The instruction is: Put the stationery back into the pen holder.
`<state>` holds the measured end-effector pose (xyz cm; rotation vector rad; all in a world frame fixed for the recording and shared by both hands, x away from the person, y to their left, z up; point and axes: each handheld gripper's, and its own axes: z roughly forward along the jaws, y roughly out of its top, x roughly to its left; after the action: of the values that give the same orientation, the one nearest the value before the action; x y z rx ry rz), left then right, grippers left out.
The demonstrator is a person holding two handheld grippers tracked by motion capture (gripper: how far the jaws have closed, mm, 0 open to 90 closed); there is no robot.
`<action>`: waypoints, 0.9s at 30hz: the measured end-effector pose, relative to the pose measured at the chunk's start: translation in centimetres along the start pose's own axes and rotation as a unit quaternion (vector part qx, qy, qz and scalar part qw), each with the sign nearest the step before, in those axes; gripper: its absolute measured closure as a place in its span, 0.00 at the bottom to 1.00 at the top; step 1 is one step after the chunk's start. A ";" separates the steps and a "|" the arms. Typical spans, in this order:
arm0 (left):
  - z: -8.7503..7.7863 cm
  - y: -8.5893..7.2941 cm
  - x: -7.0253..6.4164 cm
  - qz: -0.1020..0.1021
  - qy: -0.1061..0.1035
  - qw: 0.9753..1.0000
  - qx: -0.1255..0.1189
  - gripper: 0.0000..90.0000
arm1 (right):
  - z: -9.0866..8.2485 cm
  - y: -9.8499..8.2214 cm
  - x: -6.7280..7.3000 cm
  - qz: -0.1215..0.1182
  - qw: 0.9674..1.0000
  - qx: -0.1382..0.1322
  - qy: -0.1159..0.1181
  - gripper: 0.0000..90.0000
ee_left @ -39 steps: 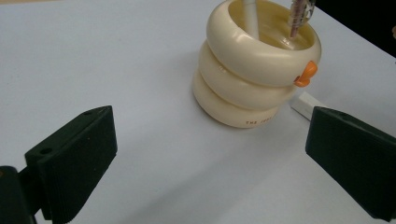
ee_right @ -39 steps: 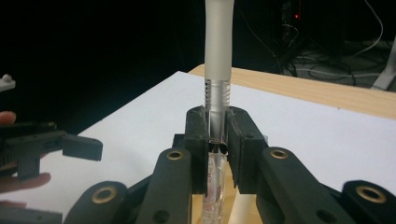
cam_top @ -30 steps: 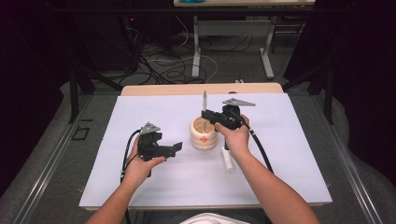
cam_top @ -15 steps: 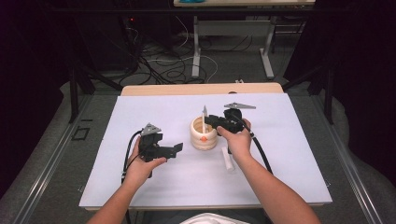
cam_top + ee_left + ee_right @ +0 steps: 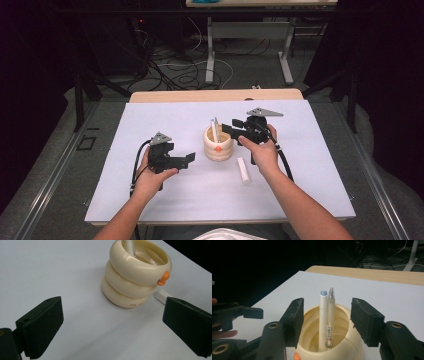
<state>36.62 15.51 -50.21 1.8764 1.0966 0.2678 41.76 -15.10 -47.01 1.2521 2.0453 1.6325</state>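
Two pens stand upright side by side in a cream ringed holder near the middle of the white surface. The right gripper sits level with the holder's rim on its right; its jaws have just been opening, and in the right gripper view they stand apart on either side of the pens with a gap on each side, pressing on nothing. This looks like the moment of letting go after dropping a pen in. The left gripper rests low on the surface to the holder's left, jaws spread wide and empty. One white marker lies flat just right of the holder, near the right hand. Next, the right gripper probably needs to back clear of the pens without tipping them, then reach down for that marker.
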 end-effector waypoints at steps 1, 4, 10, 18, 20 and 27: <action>0.0 0.0 0.0 0.000 0.000 1.000 -0.002 0.04 | -0.1 0.0 0.1 0.005 1.000 0.003 -0.003 0.47; 0.0 0.0 0.0 -0.003 -0.001 1.000 -0.003 0.04 | -0.5 0.1 0.4 0.001 0.999 0.031 -0.010 0.47; 0.0 0.0 0.1 -0.003 0.000 1.000 -0.003 0.04 | -1.2 0.4 0.7 -0.015 0.996 0.084 -0.028 0.39; -0.1 0.0 0.2 -0.006 0.000 1.000 -0.002 0.05 | -1.2 0.1 1.5 -0.030 0.992 0.119 -0.038 0.21; -0.1 0.0 0.3 -0.007 -0.001 1.000 0.001 0.05 | -1.3 0.0 1.8 -0.030 0.991 0.122 -0.047 0.17; -0.2 0.0 0.3 -0.012 0.001 1.000 0.002 0.06 | -1.7 -0.1 2.2 -0.005 0.990 0.133 -0.050 0.14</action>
<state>36.68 15.87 -50.19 1.8661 1.1206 0.2553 39.31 -14.66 -45.83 1.3746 2.2566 1.2953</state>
